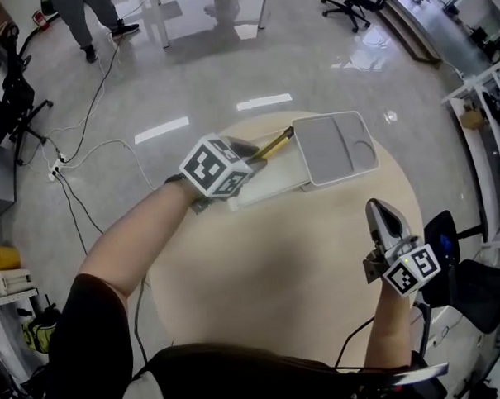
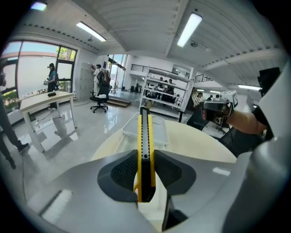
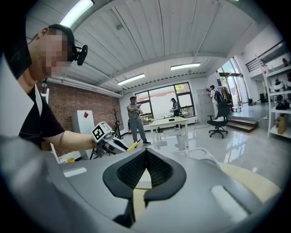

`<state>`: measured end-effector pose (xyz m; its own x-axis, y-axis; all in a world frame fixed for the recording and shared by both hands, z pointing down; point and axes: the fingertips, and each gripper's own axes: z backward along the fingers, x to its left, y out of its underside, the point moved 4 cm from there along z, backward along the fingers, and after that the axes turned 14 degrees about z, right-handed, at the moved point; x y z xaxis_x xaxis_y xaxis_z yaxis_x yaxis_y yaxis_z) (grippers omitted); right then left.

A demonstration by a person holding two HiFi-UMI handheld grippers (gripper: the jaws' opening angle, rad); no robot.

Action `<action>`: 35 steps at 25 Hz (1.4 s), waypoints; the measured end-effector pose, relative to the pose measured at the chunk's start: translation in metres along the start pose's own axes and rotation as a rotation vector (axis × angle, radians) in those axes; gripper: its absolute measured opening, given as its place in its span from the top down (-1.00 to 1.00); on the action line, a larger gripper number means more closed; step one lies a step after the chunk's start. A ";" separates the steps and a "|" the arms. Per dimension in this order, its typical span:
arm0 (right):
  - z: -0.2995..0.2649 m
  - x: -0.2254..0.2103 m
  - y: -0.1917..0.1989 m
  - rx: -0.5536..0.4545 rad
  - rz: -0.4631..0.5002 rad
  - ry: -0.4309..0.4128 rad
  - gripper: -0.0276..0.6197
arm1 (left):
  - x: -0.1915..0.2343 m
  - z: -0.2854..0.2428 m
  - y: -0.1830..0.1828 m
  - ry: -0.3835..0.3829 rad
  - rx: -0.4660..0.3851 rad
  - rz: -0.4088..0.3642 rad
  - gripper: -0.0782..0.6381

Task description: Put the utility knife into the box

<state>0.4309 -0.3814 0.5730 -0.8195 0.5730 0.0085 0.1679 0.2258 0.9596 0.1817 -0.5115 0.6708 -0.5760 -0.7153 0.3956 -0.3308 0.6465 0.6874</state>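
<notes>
Left gripper [image 1: 250, 156] clamps the knife [image 1: 274, 144], its long axis aimed at the box [image 1: 270, 188] just ahead; right gripper [image 1: 384, 211], jaws together and empty, is well apart, farther off.

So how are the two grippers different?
The left gripper pinches the yellow knife between its jaws; the right gripper has its jaws together on nothing. The left gripper reaches out to the box at the far side of the table; the right gripper sits back near the table's right edge, away from the box. Both have grey jaws and a cube with square markers.
</notes>
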 end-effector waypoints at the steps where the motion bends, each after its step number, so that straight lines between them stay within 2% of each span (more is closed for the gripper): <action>1: -0.005 -0.002 0.004 0.006 -0.001 -0.003 0.87 | 0.005 -0.007 0.001 -0.014 0.022 -0.016 0.47; 6: -0.020 -0.012 0.023 0.027 -0.014 -0.009 0.87 | 0.026 -0.047 0.015 -0.069 0.136 -0.049 0.47; 11: -0.034 -0.020 0.036 0.041 -0.034 -0.017 0.87 | 0.038 -0.074 0.008 -0.142 0.199 -0.120 0.47; 15: -0.041 -0.023 0.049 0.051 -0.043 -0.023 0.87 | 0.042 -0.095 0.028 -0.156 0.320 -0.101 0.47; 22: -0.044 -0.032 0.062 0.057 -0.061 -0.026 0.87 | 0.056 -0.119 0.037 -0.236 0.362 -0.140 0.47; 27: -0.047 -0.029 0.064 0.053 -0.073 -0.034 0.87 | 0.060 -0.121 0.039 -0.272 0.329 -0.156 0.46; 30: -0.048 -0.025 0.066 0.052 -0.075 -0.039 0.87 | 0.056 -0.118 0.033 -0.248 0.266 -0.132 0.27; 35: -0.049 -0.025 0.058 0.048 -0.081 -0.034 0.87 | 0.056 -0.104 0.013 -0.232 0.155 -0.099 0.13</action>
<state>0.4342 -0.4211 0.6419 -0.8126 0.5774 -0.0792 0.1282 0.3096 0.9422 0.2227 -0.5711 0.7653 -0.6851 -0.7085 0.1693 -0.4935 0.6224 0.6075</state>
